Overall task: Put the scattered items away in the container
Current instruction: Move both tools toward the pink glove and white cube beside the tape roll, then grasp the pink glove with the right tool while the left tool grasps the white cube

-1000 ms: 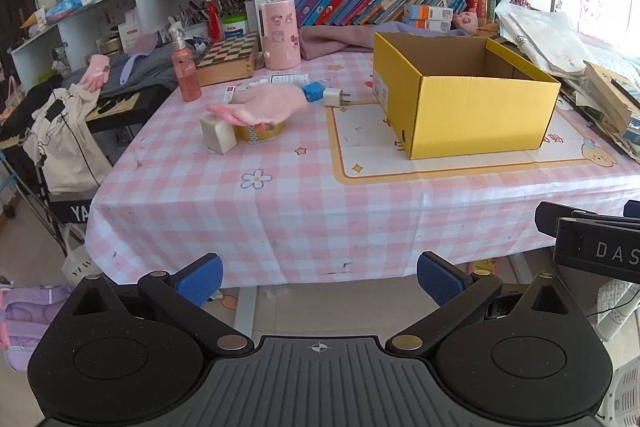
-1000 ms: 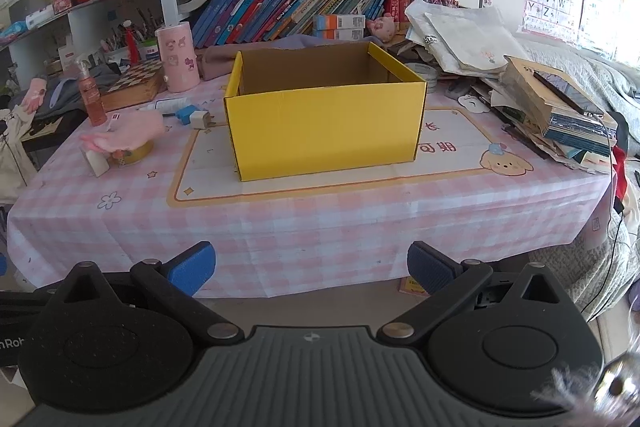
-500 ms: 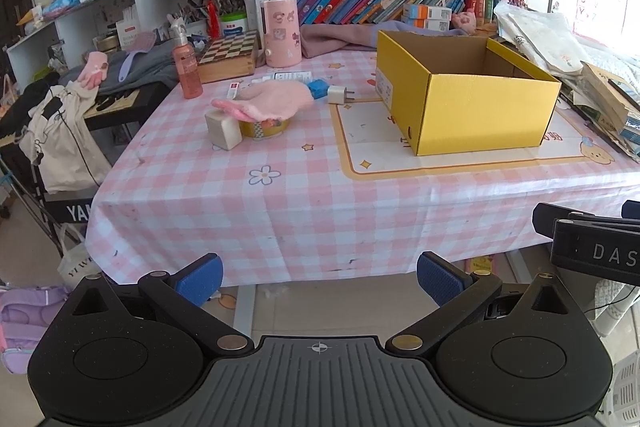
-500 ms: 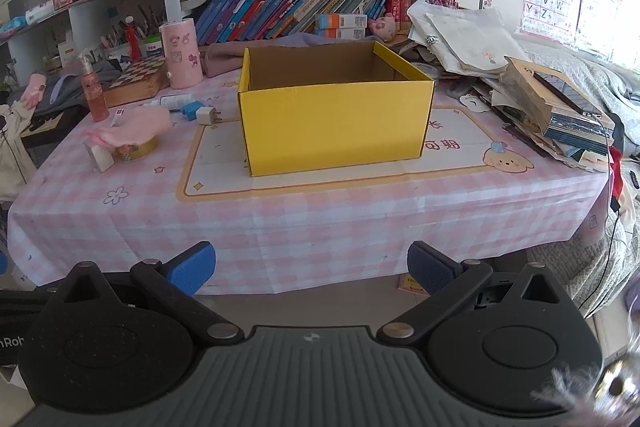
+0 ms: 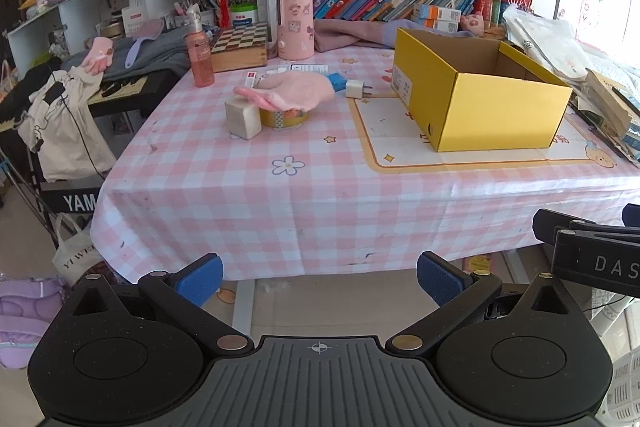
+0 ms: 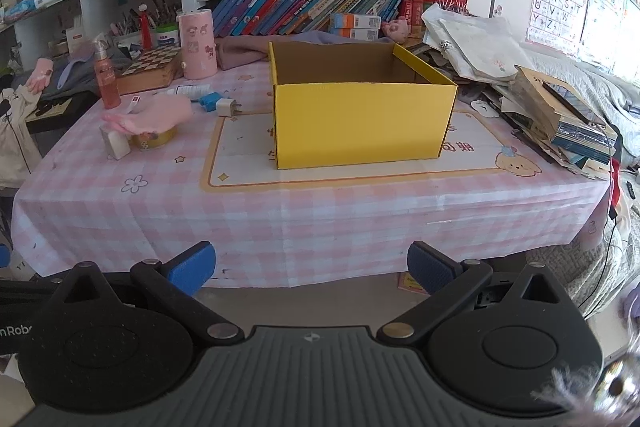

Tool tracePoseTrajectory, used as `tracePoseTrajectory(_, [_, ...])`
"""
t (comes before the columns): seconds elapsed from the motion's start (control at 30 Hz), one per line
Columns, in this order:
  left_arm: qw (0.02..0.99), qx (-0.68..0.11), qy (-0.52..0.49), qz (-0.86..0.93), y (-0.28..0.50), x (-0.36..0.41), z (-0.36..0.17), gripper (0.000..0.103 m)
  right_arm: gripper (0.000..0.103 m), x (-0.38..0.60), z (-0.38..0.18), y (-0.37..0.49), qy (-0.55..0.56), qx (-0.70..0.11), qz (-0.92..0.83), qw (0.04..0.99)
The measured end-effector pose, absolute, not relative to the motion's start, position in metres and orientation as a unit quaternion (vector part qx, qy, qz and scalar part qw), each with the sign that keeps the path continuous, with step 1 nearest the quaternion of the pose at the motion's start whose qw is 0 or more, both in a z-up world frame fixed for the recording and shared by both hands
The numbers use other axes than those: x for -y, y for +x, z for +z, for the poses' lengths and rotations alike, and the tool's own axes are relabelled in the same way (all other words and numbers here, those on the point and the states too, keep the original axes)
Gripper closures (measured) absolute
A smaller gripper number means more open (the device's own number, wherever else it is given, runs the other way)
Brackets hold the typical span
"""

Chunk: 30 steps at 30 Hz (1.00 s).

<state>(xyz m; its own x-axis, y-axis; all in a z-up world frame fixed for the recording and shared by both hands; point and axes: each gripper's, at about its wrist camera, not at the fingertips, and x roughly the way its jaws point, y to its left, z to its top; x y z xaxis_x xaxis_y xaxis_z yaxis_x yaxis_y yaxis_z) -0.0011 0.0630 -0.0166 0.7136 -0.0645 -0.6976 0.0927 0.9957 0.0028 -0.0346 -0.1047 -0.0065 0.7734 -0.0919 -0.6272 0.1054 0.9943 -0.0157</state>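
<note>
Yellow cardboard box [image 6: 362, 121] ahead of both wide-spread claws, seemingly empty.
Pink glove [image 5: 290, 95] draped over tape roll [image 5: 282, 118], ahead-left.

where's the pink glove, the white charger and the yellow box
glove [image 5: 294, 91], left wrist view, on its palm
charger [image 5: 354, 89], left wrist view, on its white body
box [image 6: 362, 125], right wrist view, on its front wall

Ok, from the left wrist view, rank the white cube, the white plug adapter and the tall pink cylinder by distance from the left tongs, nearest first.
1. The white cube, left of centre on the checked cloth, beside the yellow tape roll.
2. The white plug adapter, further back, near the yellow cardboard box.
3. The tall pink cylinder, at the table's back edge by the shelves.

The left tongs are open.
</note>
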Motion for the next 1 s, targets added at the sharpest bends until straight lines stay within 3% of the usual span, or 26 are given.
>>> tracePoseTrajectory(1.0, [0.939, -0.344, 0.002, 0.008, 0.013, -0.117, -0.010, 0.000, 0.001, 0.046, -0.004, 0.006, -0.005, -0.318, 0.008, 0.948])
